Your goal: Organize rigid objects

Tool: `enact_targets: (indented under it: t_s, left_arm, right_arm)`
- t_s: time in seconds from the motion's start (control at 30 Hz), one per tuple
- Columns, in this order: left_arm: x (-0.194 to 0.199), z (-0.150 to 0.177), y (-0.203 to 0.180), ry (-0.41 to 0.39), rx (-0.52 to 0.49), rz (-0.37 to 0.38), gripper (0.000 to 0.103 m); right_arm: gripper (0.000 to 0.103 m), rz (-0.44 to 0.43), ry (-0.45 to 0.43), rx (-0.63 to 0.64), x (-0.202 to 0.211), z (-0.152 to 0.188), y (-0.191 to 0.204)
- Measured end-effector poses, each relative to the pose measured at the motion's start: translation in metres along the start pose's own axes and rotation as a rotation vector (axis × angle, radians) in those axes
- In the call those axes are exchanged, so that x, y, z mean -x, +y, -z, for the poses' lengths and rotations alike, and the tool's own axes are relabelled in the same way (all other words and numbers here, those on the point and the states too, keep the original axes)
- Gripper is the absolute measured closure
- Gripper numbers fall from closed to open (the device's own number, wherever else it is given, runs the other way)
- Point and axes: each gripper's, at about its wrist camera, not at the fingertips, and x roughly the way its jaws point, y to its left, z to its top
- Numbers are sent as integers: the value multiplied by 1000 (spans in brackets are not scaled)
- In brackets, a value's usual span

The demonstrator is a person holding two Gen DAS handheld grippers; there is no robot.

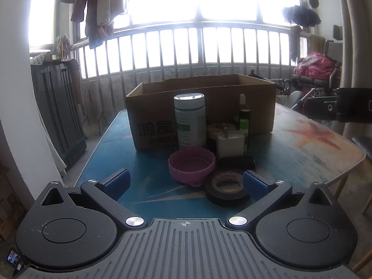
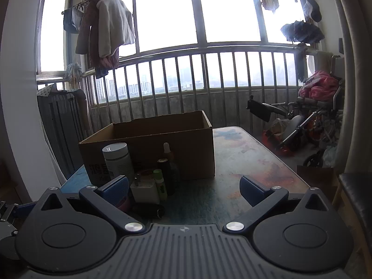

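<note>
An open cardboard box point(image 1: 209, 97) stands on the table point(image 1: 313, 153); it also shows in the right wrist view point(image 2: 162, 137). In front of it stand a white pill bottle point(image 1: 189, 118), a dropper bottle point(image 1: 243, 109), a green-capped tube point(image 1: 244, 126), a white charger plug point(image 1: 230, 145), a pink lid point(image 1: 191, 166), a black tape roll point(image 1: 226, 189) and a dark oblong item point(image 1: 239, 162). My left gripper point(image 1: 186, 182) is open, low over the table, just short of the lid and tape. My right gripper point(image 2: 184, 188) is open, right of the cluster: bottle point(image 2: 117, 159), plug point(image 2: 145, 189).
The right gripper's body point(image 1: 344, 108) shows at the right edge of the left wrist view. A balcony railing point(image 2: 197, 74) runs behind the table. A wheelchair point(image 2: 309, 125) stands at the right, a dark folded rack point(image 2: 60, 125) at the left.
</note>
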Motion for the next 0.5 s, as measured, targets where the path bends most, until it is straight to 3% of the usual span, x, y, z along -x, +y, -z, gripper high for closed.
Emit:
enact_targets:
  t_s: [0.5]
  left_arm:
    - [-4,3,0,13,-6,-14,0]
  right_arm:
    - [0,3,7,2,-2,2,0]
